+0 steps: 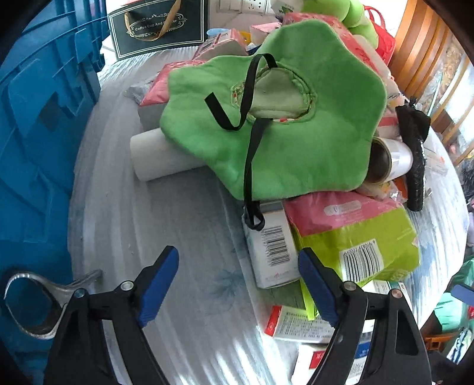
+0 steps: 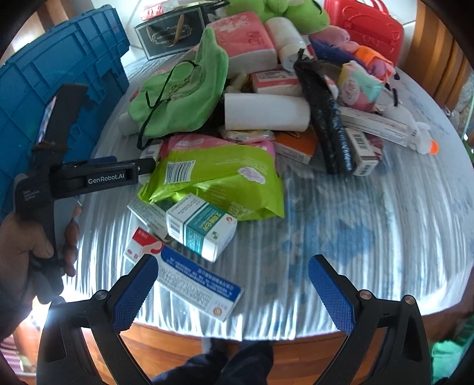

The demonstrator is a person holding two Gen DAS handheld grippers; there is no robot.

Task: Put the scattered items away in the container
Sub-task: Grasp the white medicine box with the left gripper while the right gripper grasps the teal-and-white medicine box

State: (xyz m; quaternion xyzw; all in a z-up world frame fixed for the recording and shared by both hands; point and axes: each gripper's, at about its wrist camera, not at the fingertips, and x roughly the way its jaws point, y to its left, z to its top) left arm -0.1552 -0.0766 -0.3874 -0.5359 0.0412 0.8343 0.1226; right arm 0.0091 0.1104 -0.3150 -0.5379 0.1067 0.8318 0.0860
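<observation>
A blue plastic crate (image 1: 38, 142) stands at the table's left; it also shows in the right wrist view (image 2: 59, 77). A pile of scattered items covers the table: a green plush flower (image 1: 266, 124), a white paper roll (image 1: 154, 157), a lime-green and pink packet (image 1: 355, 237) and a white barcode box (image 1: 269, 251). My left gripper (image 1: 238, 284) is open and empty, low over the cloth just before the barcode box. My right gripper (image 2: 232, 284) is open and empty at the table's near edge, beside a blue-and-white medicine box (image 2: 198, 281). The left gripper's body (image 2: 97, 174) shows in the right wrist view.
A teal-and-white box (image 2: 201, 228), a black bag roll (image 2: 328, 118), pink tissue packs (image 2: 246, 38), a red case (image 2: 364, 23) and soft toys (image 2: 355, 50) lie further back. A dark gift box (image 1: 157, 26) stands at the far edge. A metal bottle opener (image 1: 38, 299) lies by the crate.
</observation>
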